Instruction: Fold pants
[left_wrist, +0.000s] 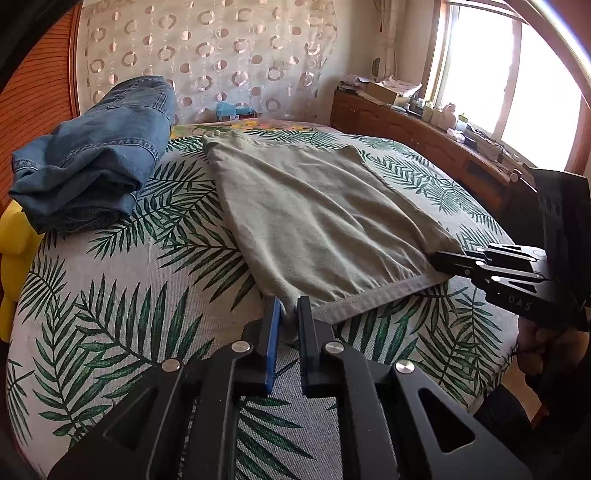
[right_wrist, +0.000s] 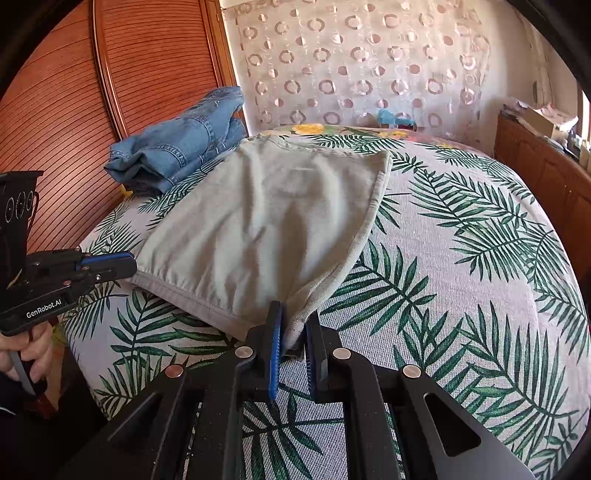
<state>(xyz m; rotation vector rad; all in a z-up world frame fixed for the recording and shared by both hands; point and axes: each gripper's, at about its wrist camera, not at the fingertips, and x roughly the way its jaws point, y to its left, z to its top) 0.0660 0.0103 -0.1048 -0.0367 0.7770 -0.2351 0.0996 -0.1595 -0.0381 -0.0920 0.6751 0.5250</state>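
**Both claws clamped on the near hem corners of grey-green pants on the bed — fold at risk of slipping or skewing.**

The bed (left_wrist: 122, 295), under a palm-leaf cover, carries the grey-green pants (left_wrist: 314, 221), which lie flat along it, hem edge nearest the cameras; folded blue jeans (left_wrist: 92, 155) sit just beside their far left edge. The left claw (left_wrist: 290, 314) is closed on the left hem corner, and the right claw (right_wrist: 293, 328) is closed on the right hem corner, each holding only a small pinch of cloth. Judged risks: thin fabric may pull free under tension; unequal lift would skew the fold; the slack middle may sag and crease; the carried edge may snag the jeans.
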